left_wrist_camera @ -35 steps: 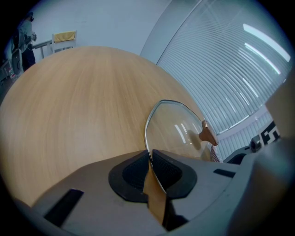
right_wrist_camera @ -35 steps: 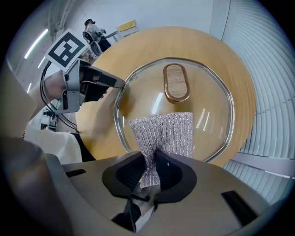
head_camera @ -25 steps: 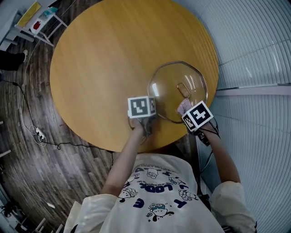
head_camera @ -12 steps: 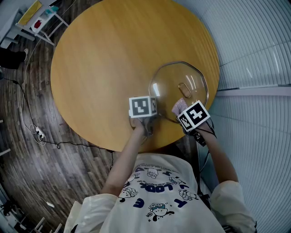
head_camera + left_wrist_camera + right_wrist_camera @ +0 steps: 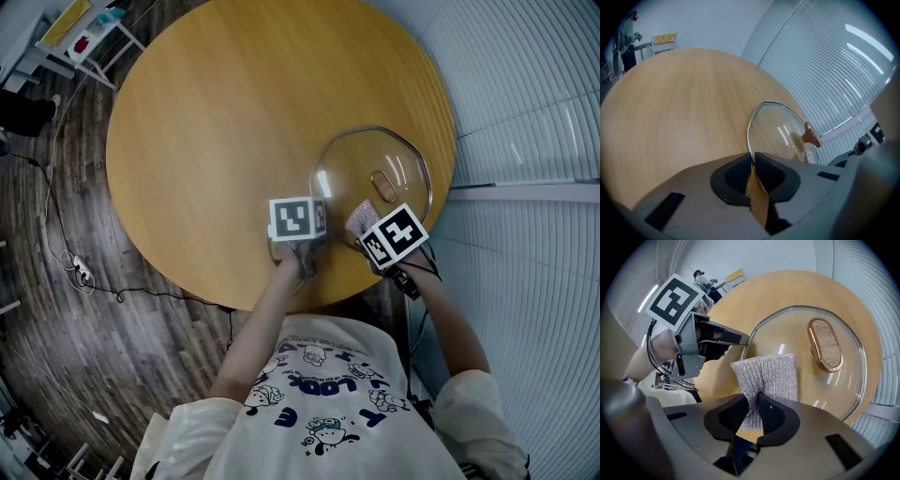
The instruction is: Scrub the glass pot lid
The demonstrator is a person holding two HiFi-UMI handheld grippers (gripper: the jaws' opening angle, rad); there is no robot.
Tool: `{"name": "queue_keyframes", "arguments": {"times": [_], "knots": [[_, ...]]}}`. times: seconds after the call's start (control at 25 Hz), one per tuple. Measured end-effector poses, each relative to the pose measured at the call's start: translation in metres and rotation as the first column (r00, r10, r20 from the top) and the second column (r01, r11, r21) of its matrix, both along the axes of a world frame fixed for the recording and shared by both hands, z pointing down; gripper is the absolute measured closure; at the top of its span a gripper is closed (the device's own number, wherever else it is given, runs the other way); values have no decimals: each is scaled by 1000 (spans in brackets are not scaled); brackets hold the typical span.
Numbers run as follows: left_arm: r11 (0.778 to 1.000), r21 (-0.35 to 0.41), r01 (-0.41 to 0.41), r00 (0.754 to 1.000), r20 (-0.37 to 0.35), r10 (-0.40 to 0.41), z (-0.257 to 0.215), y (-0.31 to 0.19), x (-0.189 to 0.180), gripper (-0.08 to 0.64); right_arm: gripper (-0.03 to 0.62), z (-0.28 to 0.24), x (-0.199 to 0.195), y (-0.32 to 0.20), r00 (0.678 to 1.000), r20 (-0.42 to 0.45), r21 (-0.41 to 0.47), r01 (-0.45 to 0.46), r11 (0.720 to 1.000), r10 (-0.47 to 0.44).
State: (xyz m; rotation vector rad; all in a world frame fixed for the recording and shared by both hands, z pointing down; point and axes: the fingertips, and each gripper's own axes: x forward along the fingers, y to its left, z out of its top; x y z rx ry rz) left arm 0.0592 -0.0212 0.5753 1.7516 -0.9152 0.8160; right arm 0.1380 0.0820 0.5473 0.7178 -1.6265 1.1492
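Observation:
The glass pot lid (image 5: 370,187) lies on the round wooden table (image 5: 225,122) near its right edge, with a copper-coloured handle (image 5: 382,184) on top. My left gripper (image 5: 305,251) is shut on the lid's metal rim (image 5: 750,140) at the near left side. My right gripper (image 5: 367,234) is shut on a silvery scrub cloth (image 5: 766,378), which rests on the glass (image 5: 797,338) on the near side, left of the handle (image 5: 825,344). In the right gripper view the left gripper (image 5: 740,338) shows at the lid's edge.
The lid sits close to the table's right and near edges (image 5: 375,281). White slatted blinds (image 5: 525,112) stand to the right. A small white rack (image 5: 80,42) and cables on the dark wood floor (image 5: 84,272) lie to the far left.
My right gripper has slid leftward along the near part of the lid with the cloth. The left gripper and the lid have stayed put.

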Motion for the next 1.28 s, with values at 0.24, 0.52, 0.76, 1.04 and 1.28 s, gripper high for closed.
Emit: {"name": "queue_keyframes", "arguments": {"times": [0.24, 0.52, 0.76, 1.04, 1.28], "knots": [[1000, 5, 1, 1000, -1, -1, 3, 1, 1, 528, 520, 2, -9, -7, 1000, 19, 8, 3, 1000, -3], [1000, 0, 4, 1000, -6, -4, -5, -1, 1, 528, 520, -6, -18, -22, 999, 41, 8, 10, 1000, -10], [1000, 3, 9, 1000, -10, -9, -2, -1, 0, 528, 520, -2, -24, -31, 998, 54, 19, 16, 1000, -17], [1000, 3, 0, 1000, -5, 0, -4, -2, 0, 528, 520, -6, -30, -46, 998, 61, 32, 23, 999, -24], [1000, 3, 2, 1000, -4, -2, -1, 0, 0, 528, 520, -2, -34, -54, 997, 66, 32, 49, 998, -51]]}}
